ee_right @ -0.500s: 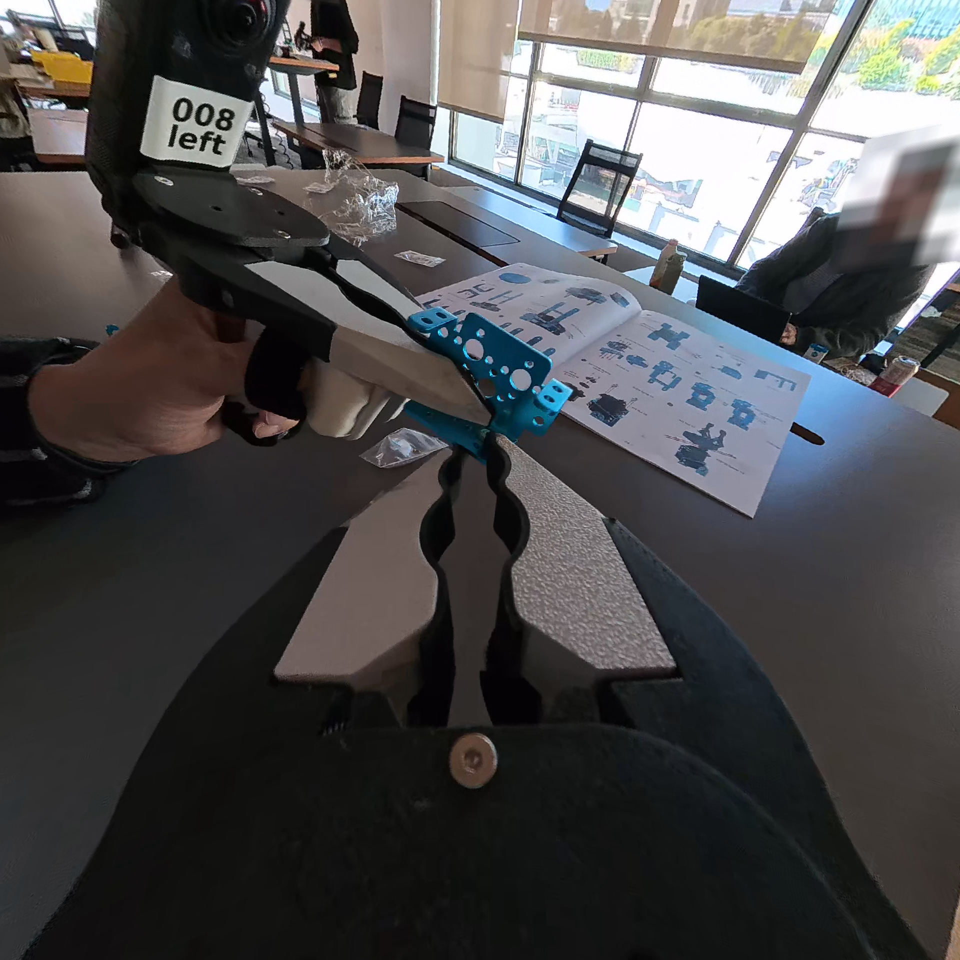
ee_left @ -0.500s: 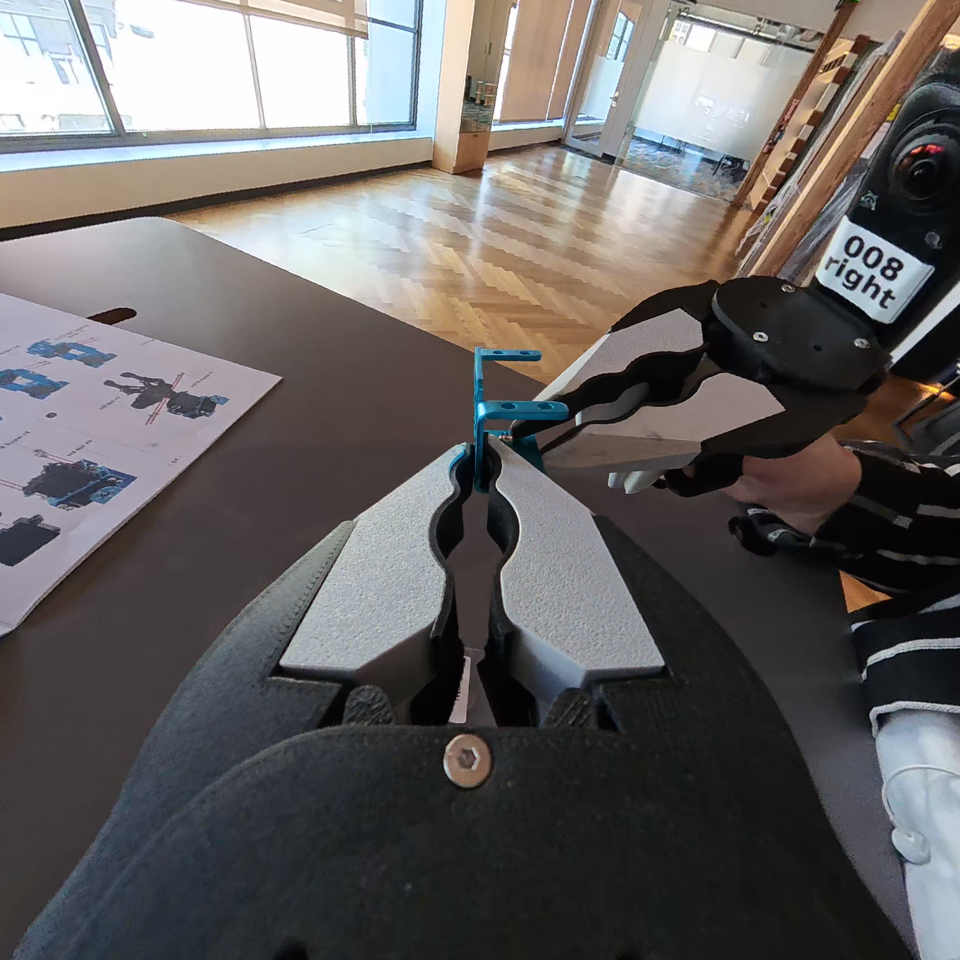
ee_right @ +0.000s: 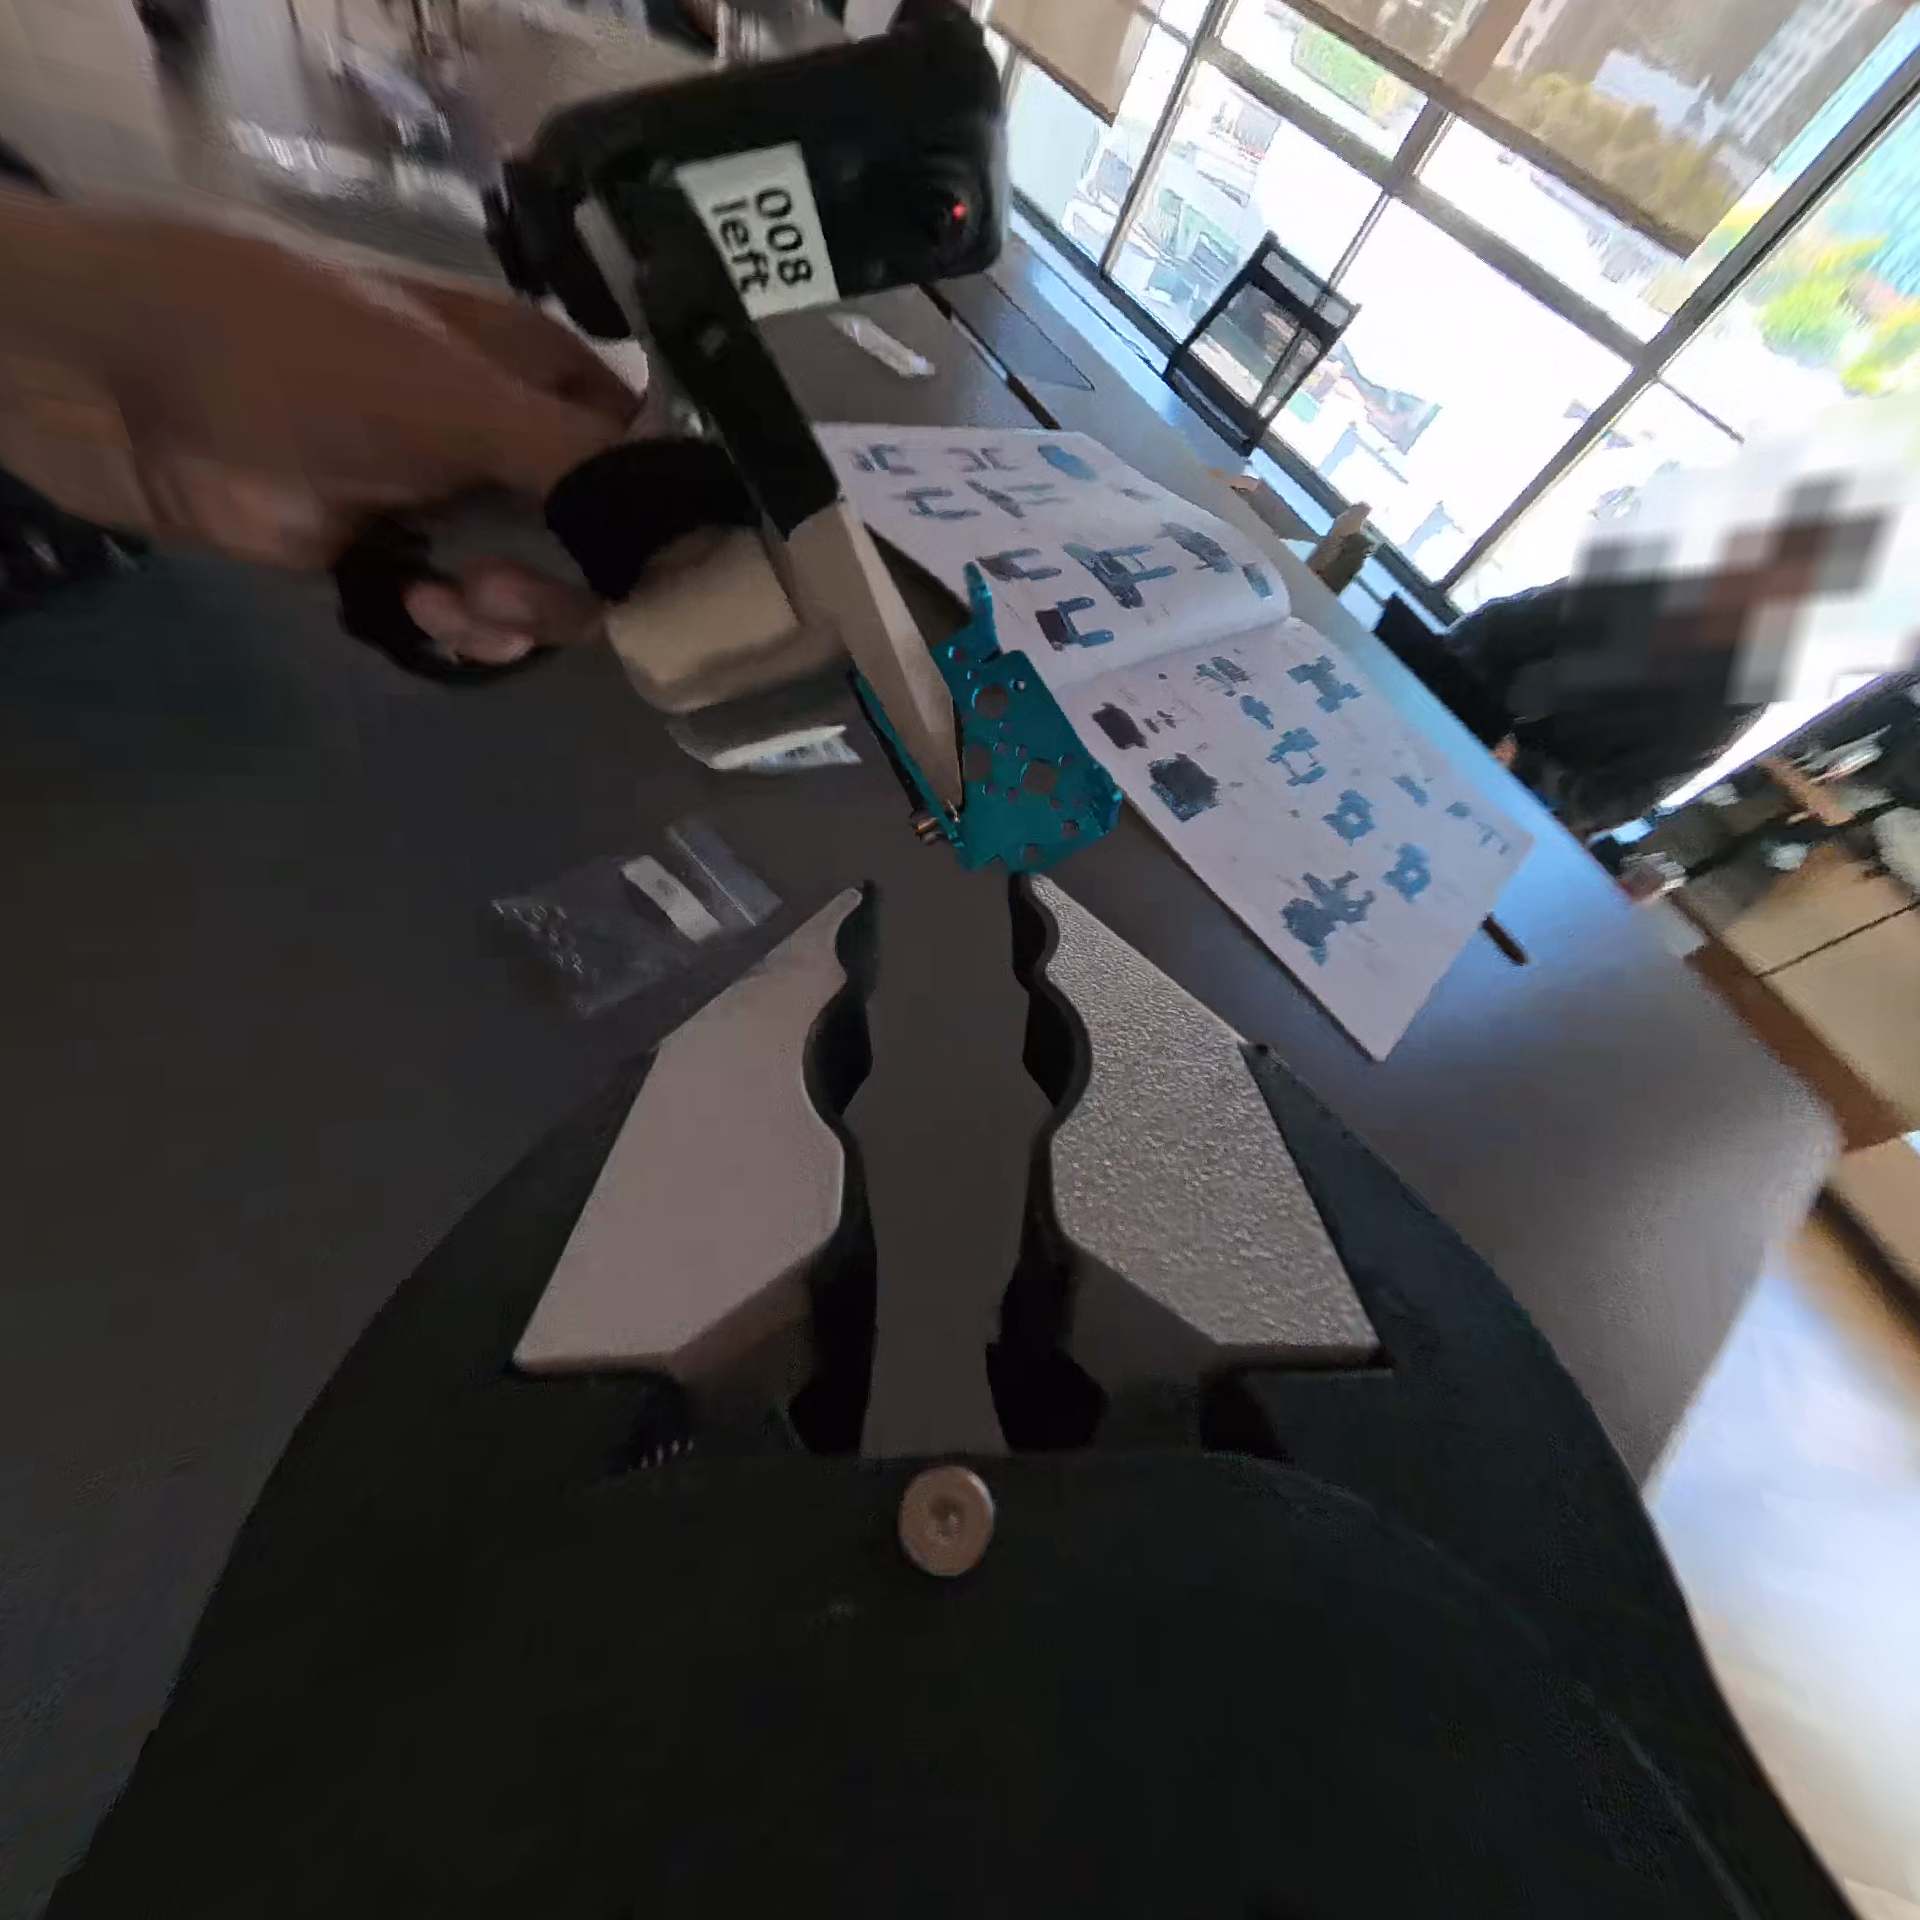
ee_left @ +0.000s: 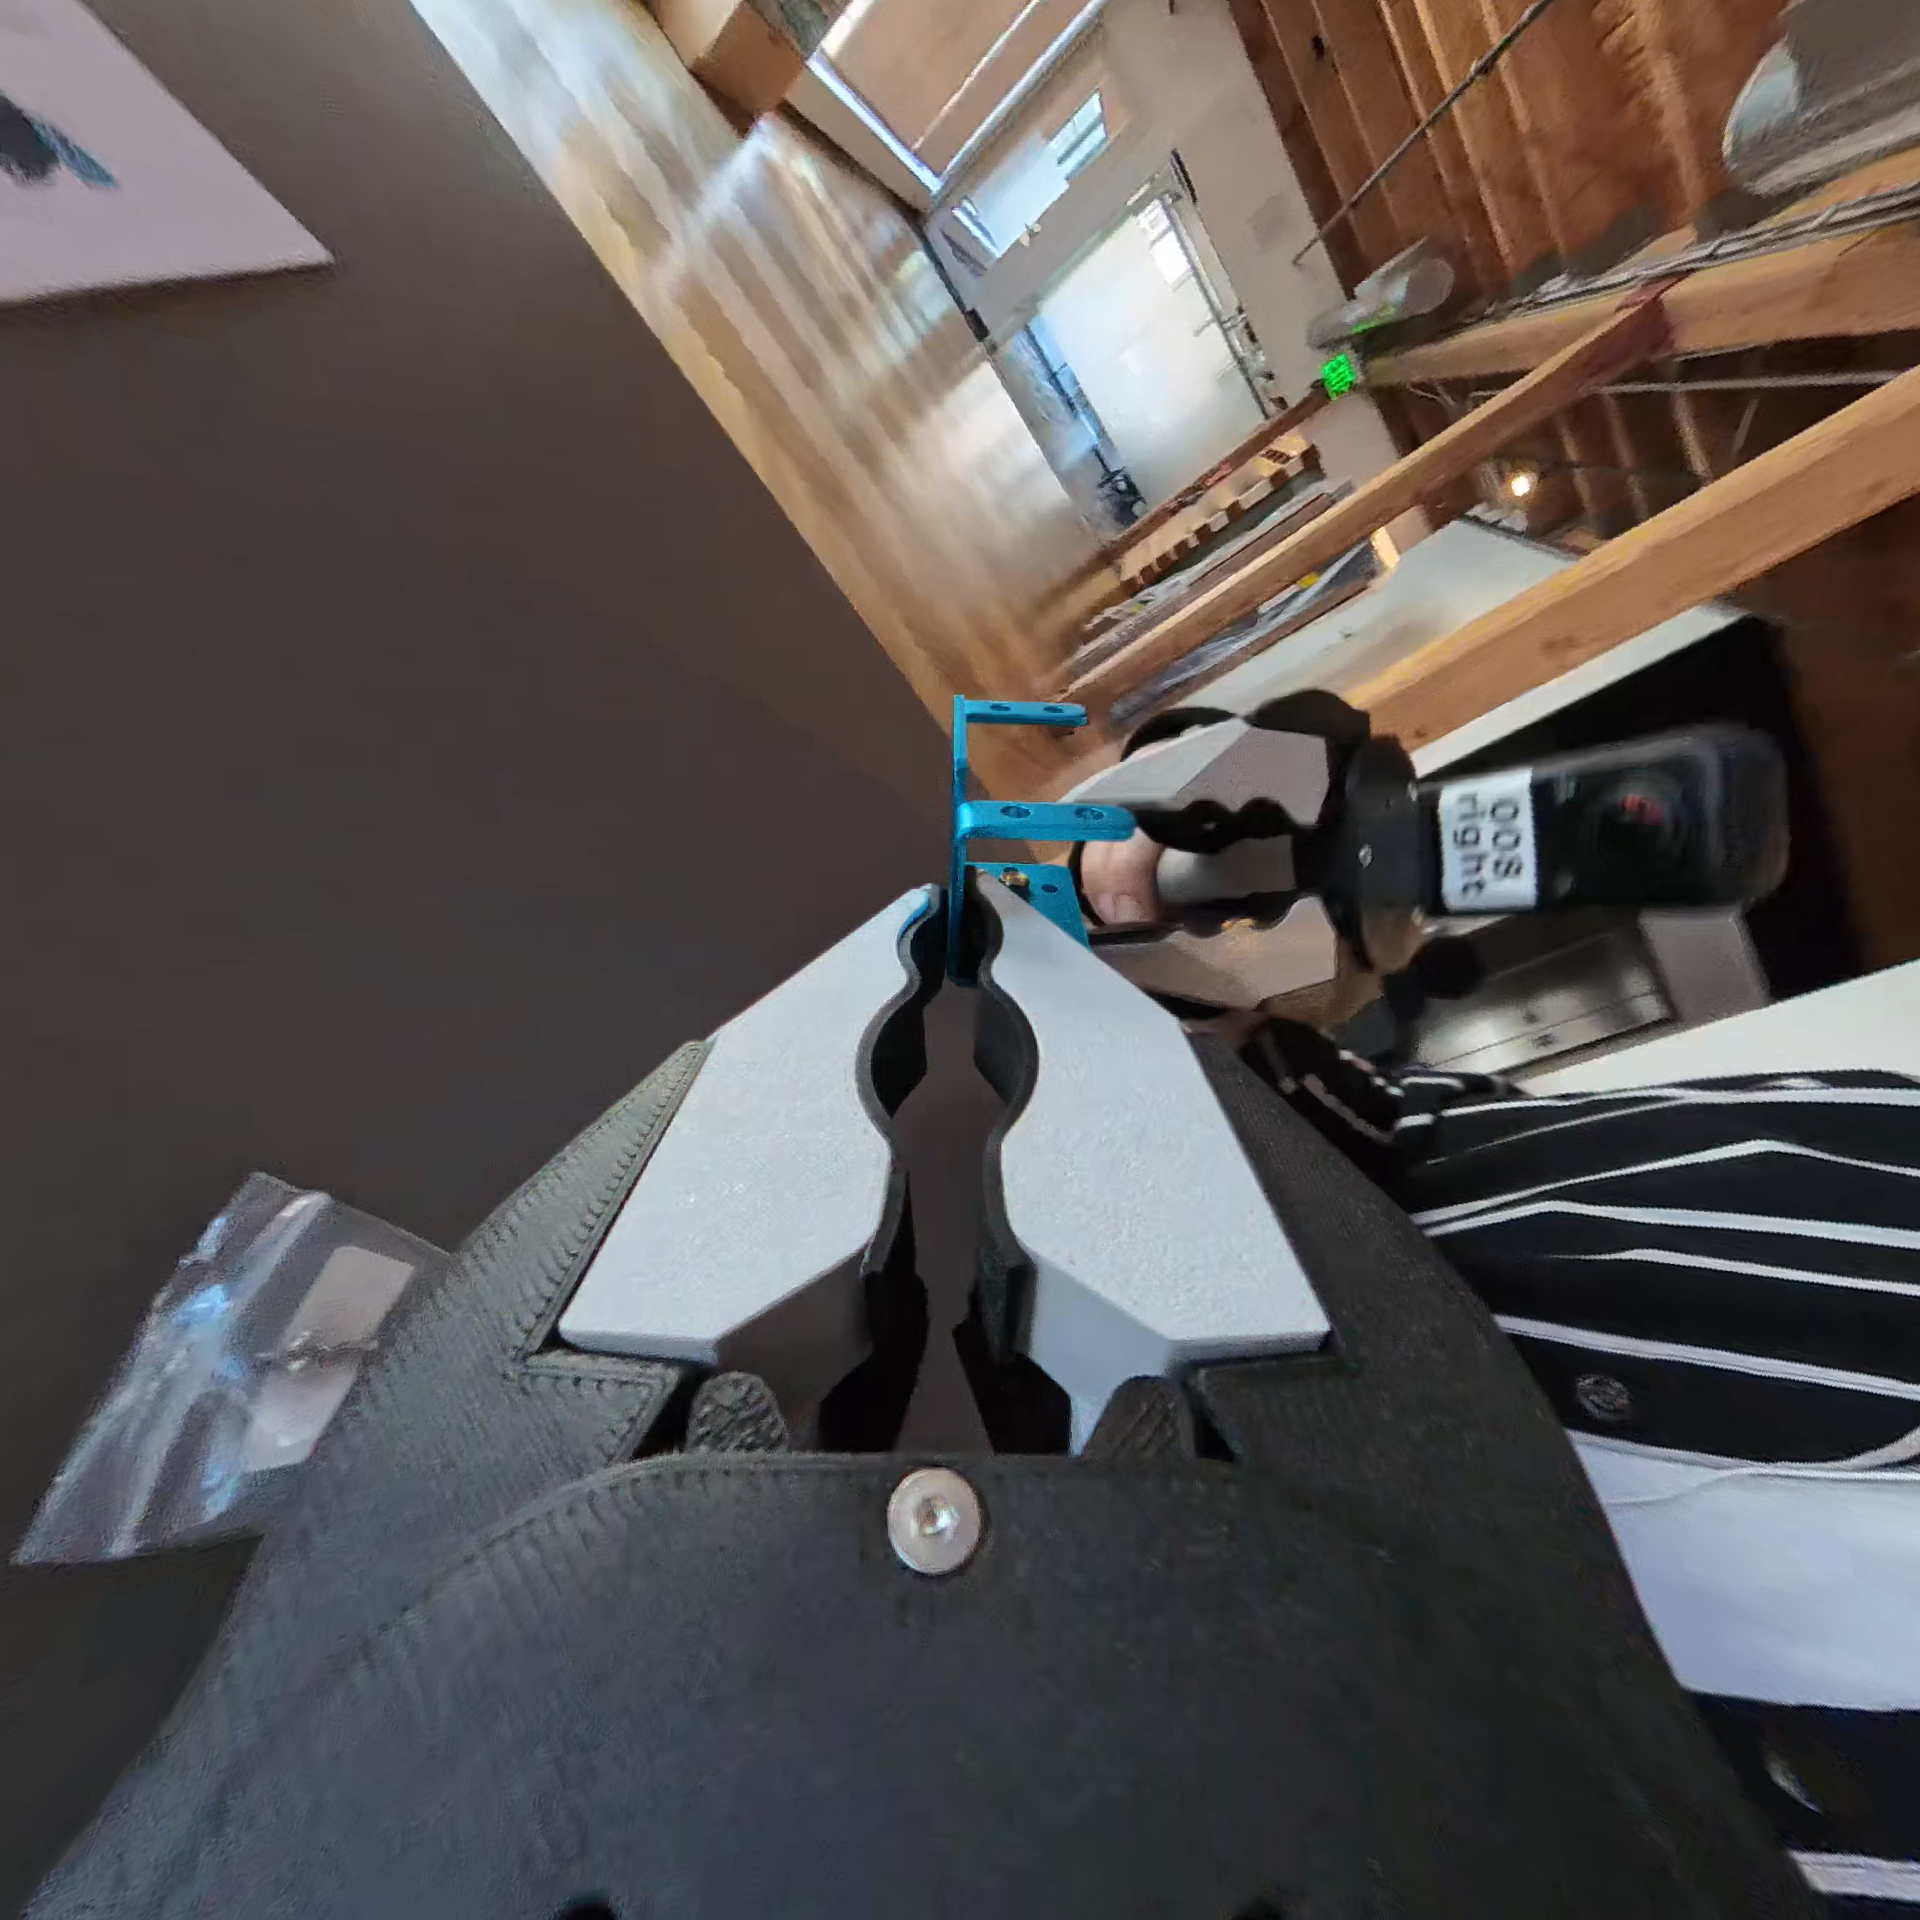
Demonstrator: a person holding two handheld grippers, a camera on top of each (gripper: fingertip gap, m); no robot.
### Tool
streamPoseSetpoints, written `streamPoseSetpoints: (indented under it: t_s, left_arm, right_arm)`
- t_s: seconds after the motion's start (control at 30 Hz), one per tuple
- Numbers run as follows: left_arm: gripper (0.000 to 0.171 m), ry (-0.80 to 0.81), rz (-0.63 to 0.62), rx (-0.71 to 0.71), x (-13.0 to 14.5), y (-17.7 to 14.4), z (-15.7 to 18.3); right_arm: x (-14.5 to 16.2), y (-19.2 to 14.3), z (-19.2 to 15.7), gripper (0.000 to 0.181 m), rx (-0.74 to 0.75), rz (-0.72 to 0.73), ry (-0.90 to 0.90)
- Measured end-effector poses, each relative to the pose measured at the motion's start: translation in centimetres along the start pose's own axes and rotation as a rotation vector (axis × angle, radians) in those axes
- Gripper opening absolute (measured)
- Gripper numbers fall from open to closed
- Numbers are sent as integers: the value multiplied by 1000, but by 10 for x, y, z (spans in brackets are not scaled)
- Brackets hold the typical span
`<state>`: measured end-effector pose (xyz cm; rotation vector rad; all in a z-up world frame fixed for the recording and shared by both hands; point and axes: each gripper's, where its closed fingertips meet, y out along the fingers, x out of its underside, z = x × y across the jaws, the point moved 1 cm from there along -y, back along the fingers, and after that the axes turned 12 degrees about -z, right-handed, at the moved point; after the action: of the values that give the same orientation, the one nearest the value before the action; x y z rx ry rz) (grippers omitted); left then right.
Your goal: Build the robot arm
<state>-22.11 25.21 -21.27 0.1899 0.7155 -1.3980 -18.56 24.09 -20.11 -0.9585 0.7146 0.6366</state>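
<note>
My left gripper (ee_left: 961, 925) is shut on the edge of a blue metal bracket (ee_left: 1023, 821) with several holes and bent flanges, and holds it above the dark table (ee_left: 416, 727). A small screw (ee_left: 1013, 881) sticks out by the gripped edge. In the right wrist view the bracket (ee_right: 1029, 769) hangs in the left gripper (ee_right: 940, 800) just ahead of my right gripper (ee_right: 940, 894). My right gripper is open and empty, a short gap from the bracket's lower edge. It also shows to the right of the bracket in the left wrist view (ee_left: 1101, 862), jaws apart.
An open white instruction booklet (ee_right: 1247, 707) with blue pictures lies on the table beyond the bracket. Small clear plastic bags (ee_right: 634, 925) lie on the table to the left, one also in the left wrist view (ee_left: 208, 1361). A seated person (ee_right: 1590, 707) is at the far right. My two grippers' fingertips are within a few centimetres of each other.
My right gripper has opened, let go of the bracket and drawn back a little. Both grippers have rolled over sideways. My left gripper still holds the bracket.
</note>
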Motion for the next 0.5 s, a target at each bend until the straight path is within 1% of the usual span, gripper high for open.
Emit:
streamPoseSetpoints:
  t_s: [0.03,0.1,0.17,0.27,0.43,0.5]
  left_arm:
    - [1,-29,-6,27,2,2,0]
    - [1,-73,-17,85,5,6,2]
    - [1,-93,-29,109,7,8,3]
    - [1,-111,-34,140,8,9,5]
    - [1,-151,-51,179,11,11,4]
    - [1,-184,-47,224,11,10,6]
  right_arm:
    - [1,2,0,23,48,-24,-68]
    - [0,5,-8,19,74,-42,-178]
    - [-1,8,-9,17,108,-50,-209]
    - [-4,5,-7,10,143,-33,-225]
    - [-3,5,-10,10,94,-27,-185]
    - [-4,3,-10,9,66,-3,-137]
